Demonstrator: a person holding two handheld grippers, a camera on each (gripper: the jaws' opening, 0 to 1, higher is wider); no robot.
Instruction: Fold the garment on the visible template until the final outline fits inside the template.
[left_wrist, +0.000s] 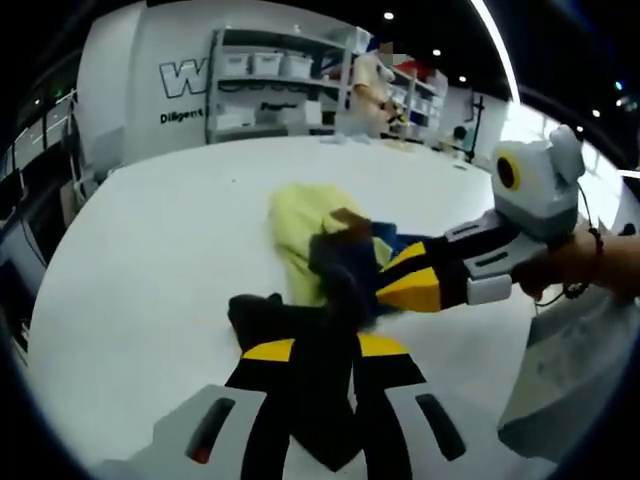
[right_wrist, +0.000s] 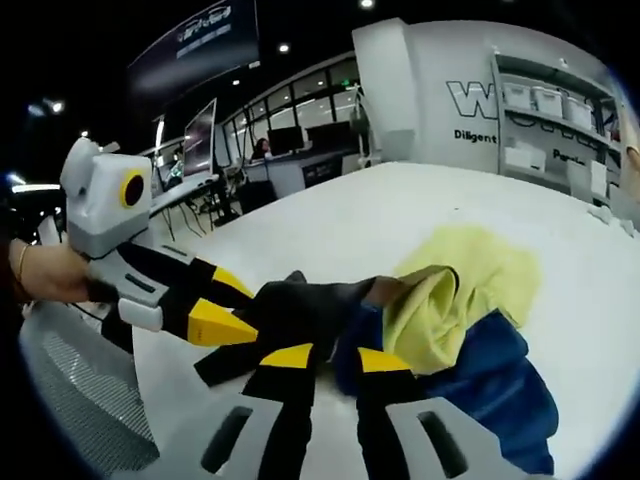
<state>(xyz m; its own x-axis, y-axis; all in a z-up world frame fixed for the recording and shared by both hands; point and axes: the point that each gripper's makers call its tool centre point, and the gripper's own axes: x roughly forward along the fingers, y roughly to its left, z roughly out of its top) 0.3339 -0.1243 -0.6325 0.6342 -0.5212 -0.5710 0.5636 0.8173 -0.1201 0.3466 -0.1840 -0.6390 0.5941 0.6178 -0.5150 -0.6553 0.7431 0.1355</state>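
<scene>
Looking through the left gripper view, we've got the garment (left_wrist: 310, 240) bunched mid-table (left_wrist: 150, 260), well away from the edges, yellow and blue with a dark flap. Our left gripper (left_wrist: 310, 345) is clamped on that flap, and the right gripper (left_wrist: 400, 285) comes in beside it. No template outline that we can make out. In the right gripper view, the right gripper (right_wrist: 325, 355) pinches the dark flap too, the left gripper (right_wrist: 235, 320) alongside. Risk: both tools tugging one flap probably just drags the wad around.
</scene>
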